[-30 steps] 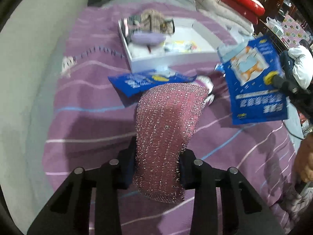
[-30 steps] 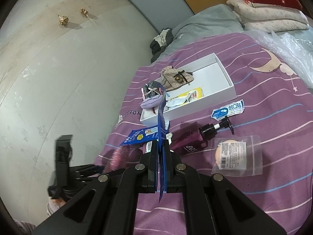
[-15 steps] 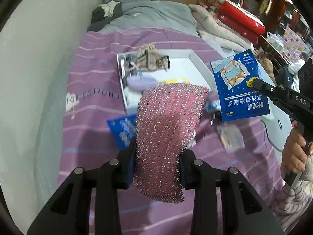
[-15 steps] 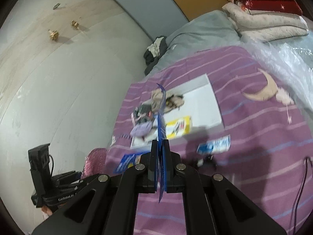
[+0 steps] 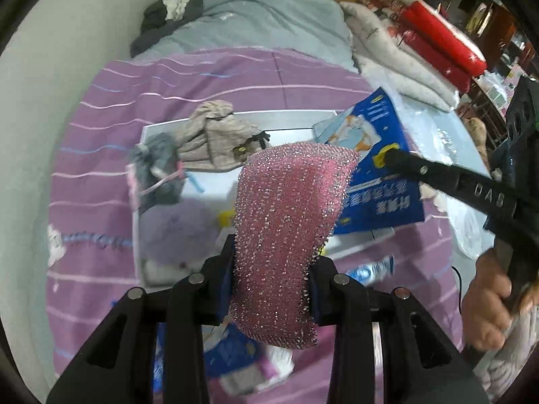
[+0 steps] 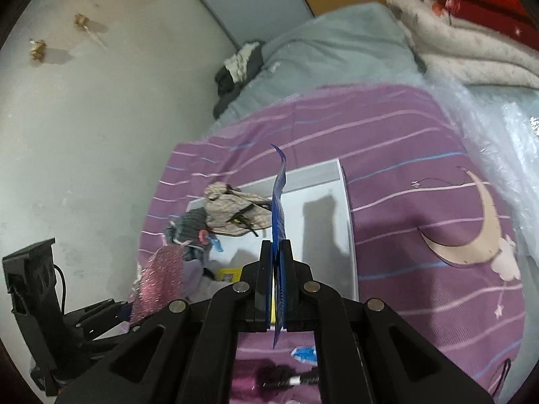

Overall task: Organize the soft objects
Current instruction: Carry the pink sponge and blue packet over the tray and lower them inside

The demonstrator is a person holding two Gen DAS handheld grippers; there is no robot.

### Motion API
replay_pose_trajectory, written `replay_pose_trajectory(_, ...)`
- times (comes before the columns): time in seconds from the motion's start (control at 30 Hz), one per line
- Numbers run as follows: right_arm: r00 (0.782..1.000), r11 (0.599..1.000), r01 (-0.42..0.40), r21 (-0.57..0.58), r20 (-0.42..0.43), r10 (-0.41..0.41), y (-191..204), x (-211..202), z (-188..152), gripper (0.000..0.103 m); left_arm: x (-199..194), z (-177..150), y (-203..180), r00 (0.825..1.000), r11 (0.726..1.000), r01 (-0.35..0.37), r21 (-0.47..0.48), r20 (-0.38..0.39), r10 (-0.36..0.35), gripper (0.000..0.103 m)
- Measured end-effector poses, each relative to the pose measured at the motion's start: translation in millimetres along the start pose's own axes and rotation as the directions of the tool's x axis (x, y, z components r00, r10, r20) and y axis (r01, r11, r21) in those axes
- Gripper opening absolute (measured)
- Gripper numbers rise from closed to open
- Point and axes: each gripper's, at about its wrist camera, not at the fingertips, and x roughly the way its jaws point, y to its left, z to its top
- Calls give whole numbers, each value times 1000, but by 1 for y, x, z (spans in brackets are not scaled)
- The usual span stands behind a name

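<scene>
Bed (image 5: 209, 77) with a purple striped cover is the work surface, and on it lies the white box (image 5: 136, 232), open on top, so things can be dropped in from above. The box seems to be the collecting place: a beige pouch (image 5: 215, 141), a grey item (image 5: 158, 171) and a lilac soft thing (image 5: 175, 229) already lie in its left part, while the right part is bare, as the right wrist view shows (image 6: 316, 222).

The left gripper (image 5: 271, 282) has its fingers clamped on the lower part of the pink sponge (image 5: 289, 215). The sponge stands up between them and hangs over the box, above the filled left part. It is held low, I think, so that most of it is free and can fall when the fingers part.

The right gripper (image 6: 277, 286) has its fingers together on the blue packet (image 5: 380, 175), pinching it near one edge. The packet is thin and flat, so a narrow pinch is enough. It is above the bare right part of the box; in the right wrist view it shows edge-on (image 6: 279, 208).

Both things are in the air, not yet in the box. Smaller items remain outside it on the cover: another blue packet (image 5: 232, 353), a small blue-white sachet (image 6: 305, 353) and a dark bottle (image 6: 269, 377).
</scene>
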Motion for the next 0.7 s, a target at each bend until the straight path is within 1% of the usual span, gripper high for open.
replay_pose_trajectory(0.1, 997, 999, 42, -1, -69, -42, -9, 28, 2, 2, 30, 11, -9, 997, 999, -40, -1, -59, 40, 37)
replay_pose_trajectory(0.17, 992, 996, 81, -31, -98, -84, -10, 38, 0, 2, 44, 14, -12, 994, 998, -64, -16, -88, 62, 38)
replay_pose_trajectory(0.23, 988, 993, 99, -60, -113, -106, -8, 43, -4, 2, 59, 16, -14, 989, 996, -79, -46, -125, 73, 40)
replay_pose_trajectory(0.27, 986, 992, 107, -70, -124, -115, -8, 47, -5, 2, 64, 16, -14, 988, 996, -73, -58, -137, 65, 42)
replay_pose_trajectory(0.33, 982, 990, 116, -74, -144, -126, -10, 55, -4, 2, 71, 16, -19, 987, 996, -64, -66, -151, 53, 54)
replay_pose_trajectory(0.37, 980, 989, 127, -78, -145, -137, -10, 58, -4, 2, 72, 16, -22, 989, 996, -64, -59, -140, 55, 56)
replay_pose_trajectory(0.43, 974, 985, 153, -78, -157, -164, -16, 68, -5, 3, 71, 14, -25, 989, 997, -71, -38, -133, 65, 64)
replay_pose_trajectory(0.5, 967, 985, 159, -62, -191, -168, -22, 77, -6, 3, 72, 12, -26, 987, 998, -53, -37, -153, 47, 68)
replay_pose_trajectory(0.53, 960, 984, 167, -61, -219, -176, -25, 83, -10, 3, 73, 12, -24, 986, 998, -33, -47, -168, 24, 68)
replay_pose_trajectory(0.57, 954, 982, 177, -68, -235, -188, -26, 87, -13, 3, 74, 10, -22, 981, 999, -31, -43, -191, 23, 68)
replay_pose_trajectory(0.63, 953, 980, 185, -77, -229, -198, -26, 86, -18, 4, 71, 8, -20, 984, 999, -15, -48, -176, 6, 69)
replay_pose_trajectory(0.7, 953, 970, 224, -90, -186, -238, -22, 77, -17, 10, 63, 6, -17, 988, 998, 1, -66, -157, -11, 69)
